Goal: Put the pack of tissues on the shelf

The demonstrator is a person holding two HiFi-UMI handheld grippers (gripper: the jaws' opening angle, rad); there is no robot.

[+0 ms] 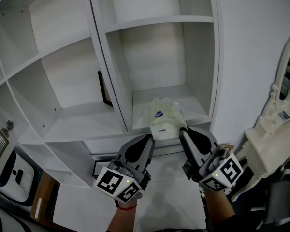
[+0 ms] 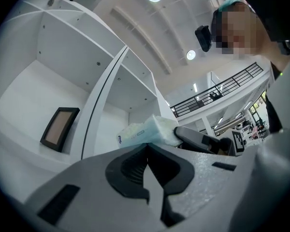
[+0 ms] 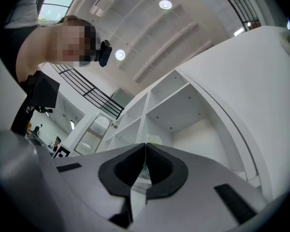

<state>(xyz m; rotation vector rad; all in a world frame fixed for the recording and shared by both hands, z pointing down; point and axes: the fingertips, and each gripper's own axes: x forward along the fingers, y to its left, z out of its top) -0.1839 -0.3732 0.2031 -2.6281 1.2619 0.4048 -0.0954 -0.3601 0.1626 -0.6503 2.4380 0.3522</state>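
The pack of tissues (image 1: 163, 117), pale green plastic with a small blue logo, lies at the front lip of the lower right compartment of the white shelf unit (image 1: 159, 21). My left gripper (image 1: 149, 137) is shut, with its tip at the pack's left lower corner. On the pack's right side is the tip of my right gripper (image 1: 182, 131), also shut. Neither pair of jaws holds anything. In the left gripper view the pack (image 2: 147, 131) shows just beyond the closed jaws (image 2: 146, 149), with the right gripper (image 2: 203, 141) against its far side. The right gripper view shows closed jaws (image 3: 145, 146) pointing up at the shelves.
A dark picture frame (image 1: 105, 88) leans in the compartment left of the divider and also shows in the left gripper view (image 2: 60, 128). A white vanity with an oval mirror (image 1: 285, 88) stands at the right. A black-and-white object (image 1: 17, 175) sits at the lower left.
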